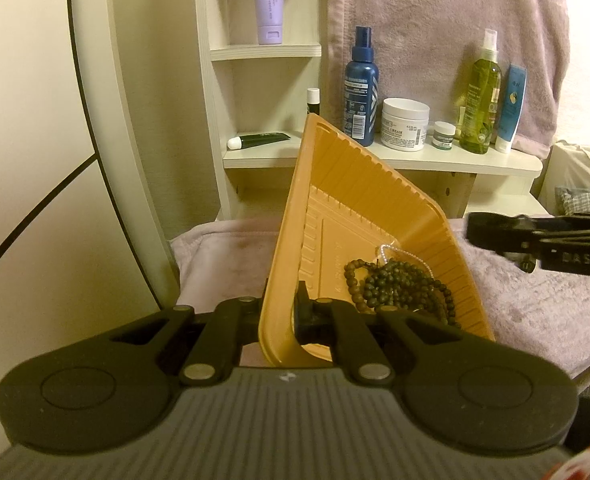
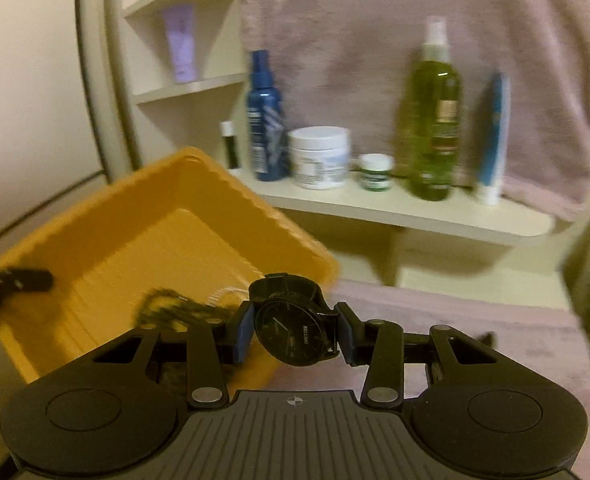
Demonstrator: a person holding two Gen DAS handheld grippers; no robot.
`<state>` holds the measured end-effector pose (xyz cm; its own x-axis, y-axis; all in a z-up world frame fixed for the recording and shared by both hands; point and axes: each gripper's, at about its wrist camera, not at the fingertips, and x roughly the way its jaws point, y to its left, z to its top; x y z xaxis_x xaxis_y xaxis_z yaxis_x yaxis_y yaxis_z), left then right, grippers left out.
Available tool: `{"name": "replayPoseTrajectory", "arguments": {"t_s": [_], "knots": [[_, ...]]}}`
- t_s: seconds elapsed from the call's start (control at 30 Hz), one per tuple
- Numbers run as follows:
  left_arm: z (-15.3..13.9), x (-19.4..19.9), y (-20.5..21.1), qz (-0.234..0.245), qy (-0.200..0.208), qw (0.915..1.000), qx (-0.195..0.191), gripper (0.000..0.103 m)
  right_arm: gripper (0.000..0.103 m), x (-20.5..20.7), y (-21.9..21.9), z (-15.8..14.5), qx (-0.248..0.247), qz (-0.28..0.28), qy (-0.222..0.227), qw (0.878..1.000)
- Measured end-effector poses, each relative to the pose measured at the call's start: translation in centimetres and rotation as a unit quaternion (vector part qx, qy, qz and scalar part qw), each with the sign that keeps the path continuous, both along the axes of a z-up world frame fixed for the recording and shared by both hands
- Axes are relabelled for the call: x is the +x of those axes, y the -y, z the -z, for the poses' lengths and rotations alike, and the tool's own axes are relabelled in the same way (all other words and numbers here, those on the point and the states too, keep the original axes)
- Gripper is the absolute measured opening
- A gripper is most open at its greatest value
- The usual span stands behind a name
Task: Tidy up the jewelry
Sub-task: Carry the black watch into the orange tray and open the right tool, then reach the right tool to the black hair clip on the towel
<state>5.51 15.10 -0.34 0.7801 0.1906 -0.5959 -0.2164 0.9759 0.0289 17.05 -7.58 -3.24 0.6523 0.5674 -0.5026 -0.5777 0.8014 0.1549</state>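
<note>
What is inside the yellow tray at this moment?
In the yellow tray, strings of dark beads lie piled in the low corner beside a clear beaded strand. The left gripper, clamped on the rim, hides the tray's near edge.

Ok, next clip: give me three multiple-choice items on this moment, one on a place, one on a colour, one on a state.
1. Where do the dark beads lie?
A. on the shelf
B. in the tray
C. on the blanket

2. What colour is the tray?
A. orange-yellow
B. green
C. white

3. What does the right hand-held gripper hold?
A. nothing
B. a jar
C. a black watch

Answers:
1 B: the beads are heaped in the tray's low corner.
2 A: both views show its ridged walls orange-yellow.
3 C: the watch sits clamped between the blue pads, while the left hand-held gripper pinches the tray's rim.
</note>
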Motion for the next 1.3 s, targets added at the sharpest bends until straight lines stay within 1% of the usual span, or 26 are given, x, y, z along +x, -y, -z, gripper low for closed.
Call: {"name": "replayPoseTrajectory", "arguments": {"t_s": [0.1, 0.23, 0.37, 0.47, 0.5, 0.53, 0.6, 0.73, 0.83, 1.03, 1.1, 1.3], "knots": [[0.0, 0.0, 0.0, 0.000, 0.000, 1.0000, 0.000, 0.006, 0.043, 0.5, -1.4, 0.1, 0.022, -0.020, -0.024, 0.999], [0.0, -0.1, -0.2, 0.000, 0.000, 1.0000, -0.002, 0.006, 0.043, 1.1, -3.1, 0.6, 0.036, -0.039, -0.049, 0.997], [0.1, 0.0, -0.3, -0.001, 0.000, 1.0000, -0.003, 0.006, 0.043, 1.7, -3.8, 1.1, 0.057, -0.052, -0.064, 0.995], [0.1, 0.0, -0.4, -0.002, 0.000, 1.0000, -0.005, 0.006, 0.043, 2.5, -4.1, 1.9, 0.067, -0.070, -0.092, 0.991], [0.2, 0.0, -0.4, -0.003, -0.002, 1.0000, -0.005, 0.006, 0.044, 2.6, -4.1, 2.1, 0.075, -0.075, -0.101, 0.989], [0.2, 0.0, -0.4, -0.003, -0.001, 1.0000, -0.006, 0.006, 0.050, 2.6, -4.0, 2.1, 0.078, -0.072, -0.104, 0.989], [0.3, 0.0, -0.5, -0.004, -0.002, 1.0000, -0.007, 0.006, 0.057, 2.4, -3.5, 2.1, 0.083, -0.064, -0.099, 0.989], [0.4, 0.1, -0.5, -0.005, -0.001, 1.0000, -0.008, 0.006, 0.058, 2.4, -1.9, 2.1, 0.087, -0.047, -0.091, 0.991], [0.4, 0.1, -0.6, -0.005, -0.001, 0.9999, -0.009, 0.006, 0.058, 2.1, -0.4, 1.9, 0.086, -0.027, -0.075, 0.993], [0.4, 0.1, -0.5, -0.005, -0.001, 0.9999, -0.009, 0.006, 0.058, 1.6, 3.5, 2.2, 0.071, 0.048, -0.052, 0.995], [0.5, 0.1, -0.5, -0.006, 0.000, 0.9999, -0.009, 0.006, 0.058, 1.4, 4.9, 2.6, 0.059, 0.074, -0.051, 0.994], [0.5, 0.0, -0.5, -0.005, 0.001, 1.0000, -0.008, 0.006, 0.058, 0.9, 8.6, 4.5, 0.049, 0.140, -0.063, 0.987]]}}
